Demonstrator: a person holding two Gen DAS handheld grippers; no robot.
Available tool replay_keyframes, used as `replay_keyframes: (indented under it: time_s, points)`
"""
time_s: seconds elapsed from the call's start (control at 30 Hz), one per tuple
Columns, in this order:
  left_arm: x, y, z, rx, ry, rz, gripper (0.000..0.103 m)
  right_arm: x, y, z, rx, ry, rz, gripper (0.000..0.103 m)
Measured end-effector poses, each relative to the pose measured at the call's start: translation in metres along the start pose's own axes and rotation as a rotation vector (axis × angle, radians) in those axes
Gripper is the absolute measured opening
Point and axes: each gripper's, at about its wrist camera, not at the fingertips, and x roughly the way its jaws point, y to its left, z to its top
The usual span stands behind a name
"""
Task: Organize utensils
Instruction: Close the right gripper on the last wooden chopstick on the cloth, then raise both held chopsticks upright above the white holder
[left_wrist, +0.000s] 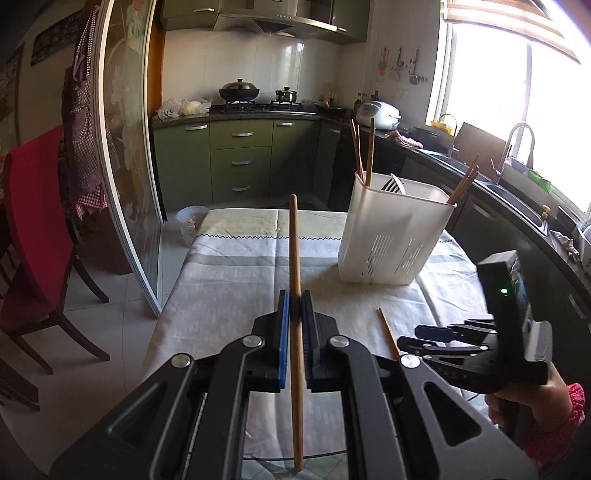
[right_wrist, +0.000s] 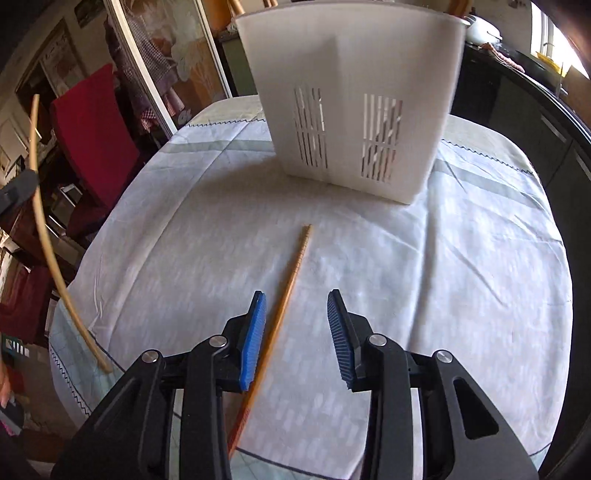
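The left gripper (left_wrist: 294, 317) is clenched on a single wooden chopstick (left_wrist: 294, 258), its ribbed blue pads pressed flat against the smooth, round shaft. The stick runs nearly upright through the jaws, one blunt end rising above them and the other reaching down past the black linkage arms. In the right wrist view this same chopstick (right_wrist: 48, 236) shows at the far left as a pale, bowed line held above the table's edge.

The right gripper (right_wrist: 296, 325) is released, its two blue ridged pads spread wide and holding nothing. A second chopstick (right_wrist: 291, 273) — darker orange-brown wood with a finely grooved tip — lies flat on the cloth between the pads, closer to the left pad and angled so that its tip points toward the holder. From the left wrist view only a short length of it (left_wrist: 388, 334) shows, just beside the right gripper (left_wrist: 428, 334).

Beyond it stands a white plastic utensil holder (right_wrist: 354, 96), a tall box with two blocks of slits low on its front wall. It holds about five wooden chopsticks (left_wrist: 369, 151) — two or three at the left corner, about three at the right — and a metal fork (left_wrist: 392, 187) with another metal utensil beside it. The holder (left_wrist: 391, 236) rests on a creased, pale tablecloth (right_wrist: 461, 280) with grey bands and zigzag stitching.
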Motion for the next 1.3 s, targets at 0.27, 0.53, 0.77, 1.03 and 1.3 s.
replay_keyframes:
  time_s: [0.27, 0.53, 0.77, 1.03, 1.3]
  points:
    - [-0.010, -0.001, -0.008, 0.017, -0.036, -0.022, 0.006, 0.029, 0.016, 0.014, -0.025, 0.053, -0.100, 0.030]
    - [-0.012, -0.005, -0.009, 0.033, -0.042, -0.033, 0.006, 0.034, 0.022, 0.015, -0.005, 0.042, -0.034, 0.007]
    - [-0.013, -0.010, -0.010, 0.053, -0.043, -0.035, 0.006, -0.025, 0.005, 0.014, 0.041, -0.108, 0.024, 0.007]
    - [-0.016, -0.014, -0.011, 0.065, -0.051, -0.035, 0.006, -0.124, -0.018, -0.020, 0.075, -0.371, 0.051, 0.007]
    - [-0.028, -0.015, -0.014, 0.065, -0.077, -0.039, 0.006, -0.175, -0.027, -0.073, 0.062, -0.498, 0.004, 0.007]
